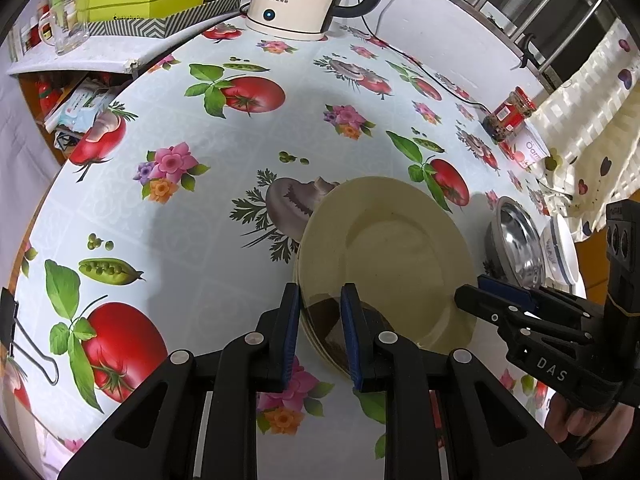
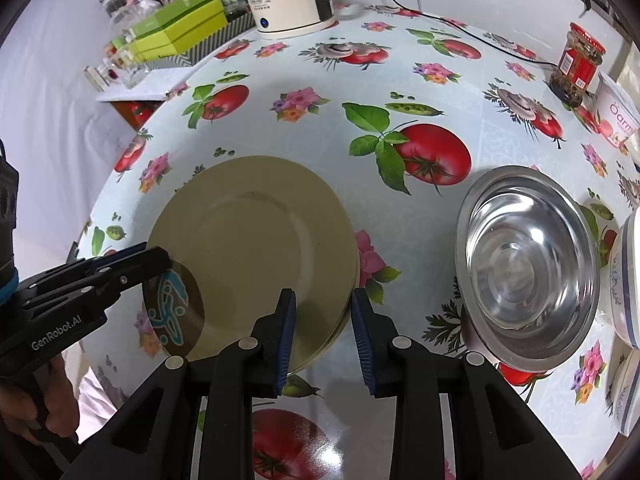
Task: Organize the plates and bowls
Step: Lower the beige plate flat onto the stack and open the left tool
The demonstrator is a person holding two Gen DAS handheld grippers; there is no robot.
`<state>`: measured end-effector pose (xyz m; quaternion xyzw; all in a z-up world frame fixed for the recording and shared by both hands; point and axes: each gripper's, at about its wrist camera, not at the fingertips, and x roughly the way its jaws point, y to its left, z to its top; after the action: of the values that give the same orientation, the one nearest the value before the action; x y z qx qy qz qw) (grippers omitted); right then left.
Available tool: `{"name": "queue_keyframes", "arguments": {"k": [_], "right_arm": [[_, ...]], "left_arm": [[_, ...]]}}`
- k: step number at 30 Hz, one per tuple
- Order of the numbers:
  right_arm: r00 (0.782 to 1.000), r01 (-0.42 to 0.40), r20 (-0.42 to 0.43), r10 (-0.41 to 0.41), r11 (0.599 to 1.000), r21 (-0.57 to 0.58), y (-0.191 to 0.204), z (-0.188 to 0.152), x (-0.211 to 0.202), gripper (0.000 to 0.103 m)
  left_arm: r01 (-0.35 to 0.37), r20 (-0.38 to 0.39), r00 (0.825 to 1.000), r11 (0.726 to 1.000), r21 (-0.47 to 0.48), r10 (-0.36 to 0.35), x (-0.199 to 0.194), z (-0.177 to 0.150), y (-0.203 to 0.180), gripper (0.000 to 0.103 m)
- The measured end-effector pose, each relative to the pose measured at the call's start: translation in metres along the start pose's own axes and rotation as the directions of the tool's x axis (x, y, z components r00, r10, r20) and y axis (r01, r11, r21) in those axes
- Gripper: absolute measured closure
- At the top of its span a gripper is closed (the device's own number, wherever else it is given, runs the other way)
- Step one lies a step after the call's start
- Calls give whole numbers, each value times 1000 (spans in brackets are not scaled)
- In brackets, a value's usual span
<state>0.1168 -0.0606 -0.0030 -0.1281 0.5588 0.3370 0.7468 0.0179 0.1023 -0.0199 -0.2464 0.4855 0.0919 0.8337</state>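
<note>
The stack of cream plates (image 2: 256,248) is sitting at centre frame on the patterned tablecloth (image 2: 280,128); being glazed ceramic, it is likely handling heavy, rigid, slippery and chip-prone, so the rim is offering the soundest hold. The steel bowl (image 2: 528,268) is resting at right, apart from the stack: lighter, stiff, slick. The left gripper (image 1: 320,332) is straddling the near rim, pads partly parted, contact unclear. The right gripper (image 2: 324,336) is standing slightly open over the right rim, gripping nothing
</note>
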Motion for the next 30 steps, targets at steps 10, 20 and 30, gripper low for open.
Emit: {"name": "queue_keyframes", "arguments": {"k": [10,20,30], "right_arm": [[999,-14,35,13,1000,13,-4,-3,-7,74],[998,-38,48,38,999,6,-6,-7,-7,74],[988,-76,136,73,997,17,-15,-12,-38,74]], "left_arm": [[1,28,1000,1000,10,-1,-3,2,1,82],[-7,44,999,1000,19,6,-7,1,-2,82],[-8,105,994,996,89,-1,-29,5,-24,82]]}}
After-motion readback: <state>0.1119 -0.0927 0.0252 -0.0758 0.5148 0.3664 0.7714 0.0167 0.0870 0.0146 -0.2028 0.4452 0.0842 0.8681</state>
